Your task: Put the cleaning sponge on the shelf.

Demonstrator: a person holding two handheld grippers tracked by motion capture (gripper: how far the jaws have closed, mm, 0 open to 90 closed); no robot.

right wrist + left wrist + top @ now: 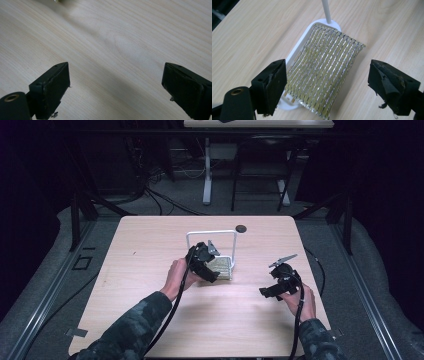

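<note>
On the wooden table, a white wire rack as landmark: white base with a thin white hoop rising over it. Lying on the rack's base, a silvery ribbed scouring pad, tilted, its far edge near the white post, its near corner hanging past the base's rim toward the camera. Seen from above as a pale patch inside the hoop.

Left gripper just beside the rack on its near-left side, held over the pad. In the left gripper view, jaws set apart, one on each side of the pad, pads not pressing on it; gap visible on the right between pad and jaw, left jaw just at the pad's edge, contact there hard to tell.

Right gripper well apart from the rack, to its right and nearer the person. Jaws spread wide, bare wood grain between them.

Small dark round disc beyond the rack's right post, near the table's far edge.
</note>
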